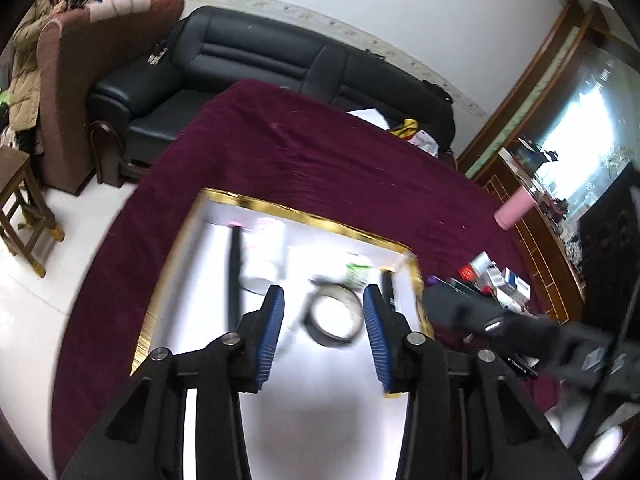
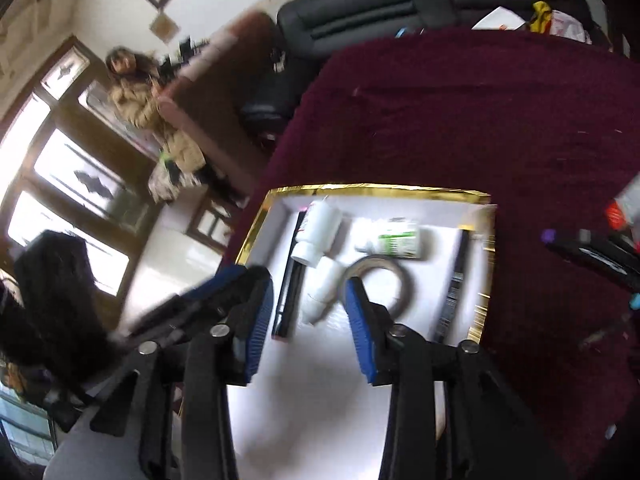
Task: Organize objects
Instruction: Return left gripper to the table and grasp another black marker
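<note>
Tape roll (image 2: 378, 280), bottles (image 2: 320, 232) and pens (image 2: 290, 276) in gold-rimmed tray (image 2: 360, 191) on maroon tabletop (image 2: 500, 120); left hand-held gripper (image 1: 323, 312) and right hand-held gripper (image 2: 309, 304) both released, empty.

Left wrist view looking steeply down along its blue-padded fingers from close above, right wrist view likewise from the other side, both sharing the gold-rimmed white tray (image 1: 304, 216) (image 2: 384, 191) at lower centre, maroon cloth (image 1: 320, 152) (image 2: 480, 120), black sofa (image 1: 248, 52) (image 2: 360, 8) above.
</note>
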